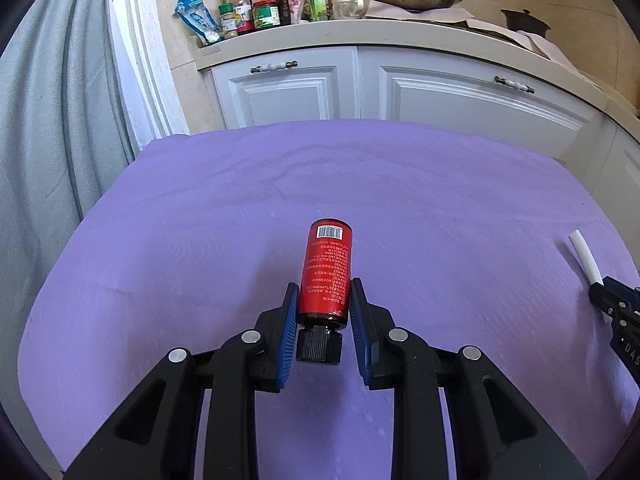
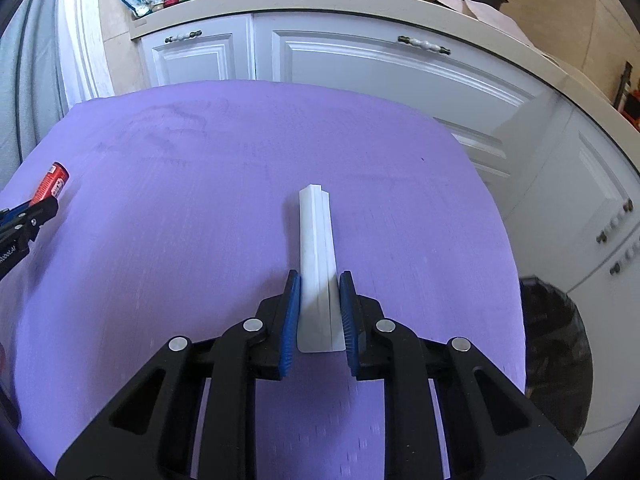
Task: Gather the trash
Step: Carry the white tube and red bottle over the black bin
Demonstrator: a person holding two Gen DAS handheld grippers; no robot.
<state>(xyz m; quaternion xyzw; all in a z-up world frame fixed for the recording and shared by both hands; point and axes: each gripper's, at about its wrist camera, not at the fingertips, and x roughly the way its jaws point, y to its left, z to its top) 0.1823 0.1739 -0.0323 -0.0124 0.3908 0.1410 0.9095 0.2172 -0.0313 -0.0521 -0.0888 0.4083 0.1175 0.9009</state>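
- The red bottle (image 1: 329,274) sits in the left tongs (image 1: 323,300), whose blue pads press on its lower body just above the black cap (image 1: 319,346). The cap points back toward the camera and the barcoded base points away, so the bottle lies along the tongs' line; gripped near the cap end, most of its length juts forward.
- The white strip (image 2: 318,264), a folded, creased piece, is clamped in the right tongs (image 2: 320,300). The pads squeeze its near part while the far end sticks out ahead over the cloth. Held by its narrow sides, it keeps its fold and looks unlikely to flop.
- Each piece of trash is thus in its own grip, above the purple cloth (image 1: 200,240) on the worktop, with nothing else loose on the cloth in either view.
- A dark bin (image 2: 556,360) stands on the floor beyond the worktop's right edge, in the right view; it is probably where both pieces go, the strip being nearer to it.
- Behind are white cabinets (image 1: 460,96) and a counter crowded with jars and bottles (image 1: 264,8), which appear to be no part of the job.
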